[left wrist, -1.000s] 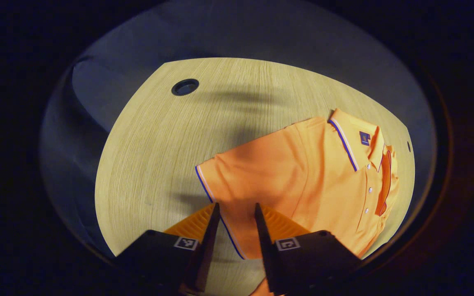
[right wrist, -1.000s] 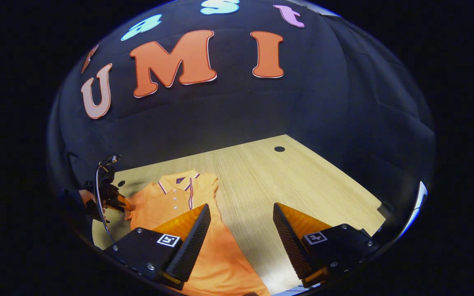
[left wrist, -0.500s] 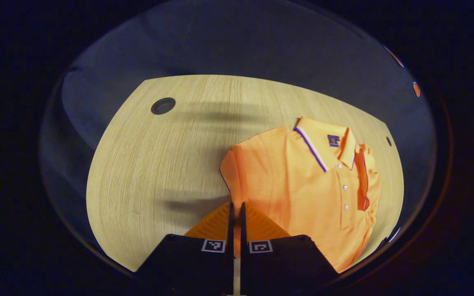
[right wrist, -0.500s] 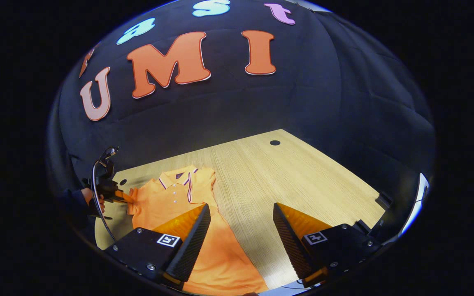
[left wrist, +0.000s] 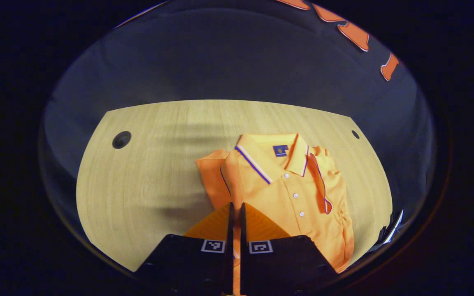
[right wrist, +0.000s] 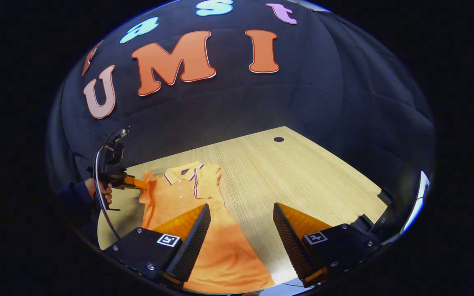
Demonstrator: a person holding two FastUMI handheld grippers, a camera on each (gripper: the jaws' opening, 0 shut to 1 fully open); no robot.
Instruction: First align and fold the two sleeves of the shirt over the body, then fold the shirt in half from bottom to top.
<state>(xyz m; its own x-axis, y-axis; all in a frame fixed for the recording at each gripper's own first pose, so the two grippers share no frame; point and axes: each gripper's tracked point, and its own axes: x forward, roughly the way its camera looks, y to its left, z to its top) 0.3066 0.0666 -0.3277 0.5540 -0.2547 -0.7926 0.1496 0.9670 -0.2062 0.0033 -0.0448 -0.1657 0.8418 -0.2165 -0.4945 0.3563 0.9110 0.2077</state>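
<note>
Left gripper view, grip: the left gripper (left wrist: pixel 235 213) is pinched closed on the sleeve (left wrist: pixel 214 176), lifting it so it can swing over the body.
Left gripper view, shirt: the orange shirt (left wrist: pixel 298 197) lies on the wooden table (left wrist: pixel 146 172), collar far, hem near; its long axis runs far-to-near, leaning right. The other sleeve (left wrist: pixel 323 181) appears already folded across the front.
Right gripper view, grip: the right gripper (right wrist: pixel 241 230) hangs with fingers spread and empty above the shirt's lower right edge, likely waiting for the bottom fold.
Right gripper view, left gripper: held by a hand (right wrist: pixel 105 193) at far left, touching the shirt's raised sleeve.
</note>
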